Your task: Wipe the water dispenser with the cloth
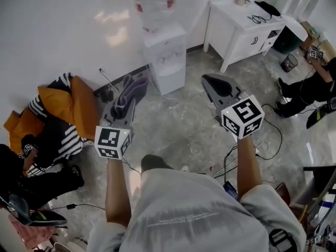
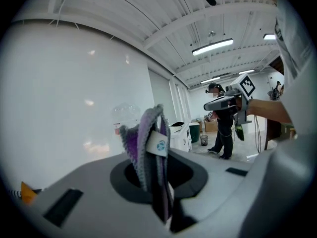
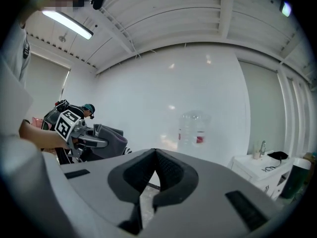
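Observation:
The white water dispenser (image 1: pixel 166 56) stands against the wall with a clear bottle (image 1: pixel 154 4) on top. My left gripper (image 1: pixel 125 105) is shut on a grey and purple cloth (image 1: pixel 131 92), held short of the dispenser and to its left. In the left gripper view the cloth (image 2: pixel 148 145) stands up from the closed jaws, a white label on it, with the bottle (image 2: pixel 124 115) behind. My right gripper (image 1: pixel 211 82) hangs to the dispenser's right. Its jaws meet in the right gripper view (image 3: pixel 154 153) with nothing between them, and the bottle (image 3: pixel 193 128) is ahead.
A white desk (image 1: pixel 239 22) stands right of the dispenser, with a bin (image 1: pixel 289 63) beyond it. Orange and striped bags (image 1: pixel 58 109) lie by the wall at left. Cables (image 1: pixel 265 140) trail over the floor. People sit at the far right (image 1: pixel 310 91) and lower left (image 1: pixel 31 167).

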Demonstrator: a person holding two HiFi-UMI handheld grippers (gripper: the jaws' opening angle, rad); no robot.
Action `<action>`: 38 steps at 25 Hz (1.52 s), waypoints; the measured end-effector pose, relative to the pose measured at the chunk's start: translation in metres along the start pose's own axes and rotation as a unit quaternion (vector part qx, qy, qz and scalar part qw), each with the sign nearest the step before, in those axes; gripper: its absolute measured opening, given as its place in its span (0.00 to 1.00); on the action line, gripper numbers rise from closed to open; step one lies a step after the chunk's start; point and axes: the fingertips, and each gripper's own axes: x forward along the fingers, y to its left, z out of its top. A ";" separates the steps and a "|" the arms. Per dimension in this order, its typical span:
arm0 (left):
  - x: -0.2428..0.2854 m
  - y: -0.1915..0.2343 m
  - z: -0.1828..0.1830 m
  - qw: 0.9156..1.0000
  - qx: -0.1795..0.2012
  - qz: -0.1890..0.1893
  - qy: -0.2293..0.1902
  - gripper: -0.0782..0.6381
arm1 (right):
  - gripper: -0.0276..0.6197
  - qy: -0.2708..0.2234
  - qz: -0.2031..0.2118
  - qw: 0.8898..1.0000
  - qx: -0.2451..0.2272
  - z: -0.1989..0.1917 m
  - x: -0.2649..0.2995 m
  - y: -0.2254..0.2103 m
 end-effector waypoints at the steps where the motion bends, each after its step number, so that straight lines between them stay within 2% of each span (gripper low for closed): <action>1: 0.004 0.002 -0.002 1.000 -0.001 0.002 0.002 0.18 | 0.06 0.001 0.003 1.000 0.000 -0.003 0.004 -0.002; 7: 0.032 0.033 -0.013 1.000 -0.011 0.012 0.002 0.18 | 0.06 0.004 -0.011 1.000 0.002 -0.014 0.040 -0.021; 11: 0.057 0.072 -0.041 0.999 -0.032 0.017 0.011 0.18 | 0.06 0.030 -0.004 1.000 -0.005 -0.029 0.083 -0.019; 16: 0.099 0.148 -0.074 0.998 -0.045 0.028 0.020 0.18 | 0.06 0.053 -0.023 0.998 -0.005 -0.041 0.161 -0.029; 23: 0.151 0.258 -0.104 0.998 -0.044 0.023 0.040 0.18 | 0.06 0.058 -0.068 0.995 0.042 -0.033 0.269 -0.056; 31: 0.218 0.338 -0.191 0.991 -0.095 0.016 0.097 0.18 | 0.06 0.110 -0.083 0.988 0.070 -0.073 0.364 -0.062; 35: 0.261 0.358 -0.242 0.982 -0.143 0.008 0.124 0.18 | 0.06 0.136 -0.096 0.983 0.075 -0.094 0.394 -0.078; 38: 0.294 0.366 -0.281 0.977 -0.172 0.007 0.129 0.18 | 0.06 0.154 -0.108 0.979 0.075 -0.111 0.411 -0.089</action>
